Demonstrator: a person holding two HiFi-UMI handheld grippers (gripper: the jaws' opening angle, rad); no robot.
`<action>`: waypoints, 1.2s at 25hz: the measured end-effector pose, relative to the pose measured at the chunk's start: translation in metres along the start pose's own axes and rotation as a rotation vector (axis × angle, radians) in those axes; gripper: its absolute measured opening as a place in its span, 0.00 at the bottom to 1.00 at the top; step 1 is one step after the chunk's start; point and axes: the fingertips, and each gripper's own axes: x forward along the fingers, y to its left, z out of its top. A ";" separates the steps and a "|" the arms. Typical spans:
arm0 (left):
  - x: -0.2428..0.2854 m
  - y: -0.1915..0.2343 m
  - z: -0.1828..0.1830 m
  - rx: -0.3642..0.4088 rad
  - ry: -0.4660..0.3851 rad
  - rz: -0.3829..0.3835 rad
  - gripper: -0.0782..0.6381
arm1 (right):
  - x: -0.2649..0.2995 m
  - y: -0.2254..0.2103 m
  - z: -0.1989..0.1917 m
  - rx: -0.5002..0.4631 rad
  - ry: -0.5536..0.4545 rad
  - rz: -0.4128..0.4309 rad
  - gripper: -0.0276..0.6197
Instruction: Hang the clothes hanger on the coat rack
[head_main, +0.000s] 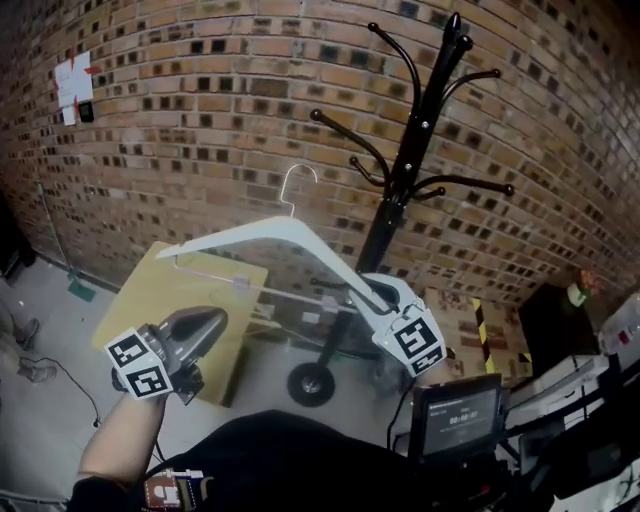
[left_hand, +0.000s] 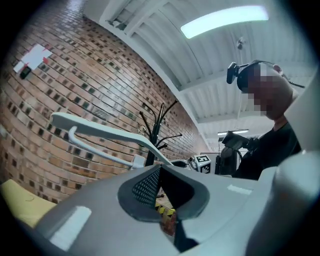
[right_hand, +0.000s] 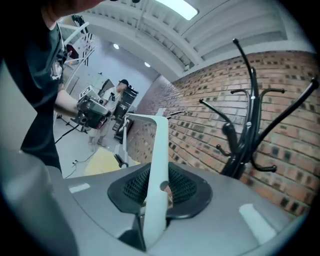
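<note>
A white clothes hanger with a thin metal hook hangs in the air in front of the brick wall. My right gripper is shut on the lower end of the hanger's right arm. The right gripper view shows that white arm standing up between the mesh pads. The black coat rack stands just right of and behind the hanger, with its curved pegs above the hook. My left gripper is low on the left, shut and empty, apart from the hanger.
A yellowish board sits low by the wall under the hanger. The rack's base and a wheel are on the floor. A small screen and dark equipment crowd the lower right. Paper is stuck on the wall.
</note>
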 end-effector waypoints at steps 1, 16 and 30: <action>0.010 -0.004 0.000 0.003 0.007 -0.024 0.11 | -0.015 -0.009 0.000 -0.006 0.001 -0.026 0.21; 0.078 -0.034 -0.024 -0.018 0.076 -0.186 0.11 | -0.118 -0.074 -0.093 -0.064 0.140 -0.292 0.21; 0.051 -0.012 -0.045 -0.057 0.092 -0.100 0.11 | -0.069 -0.079 -0.205 0.141 0.266 -0.327 0.34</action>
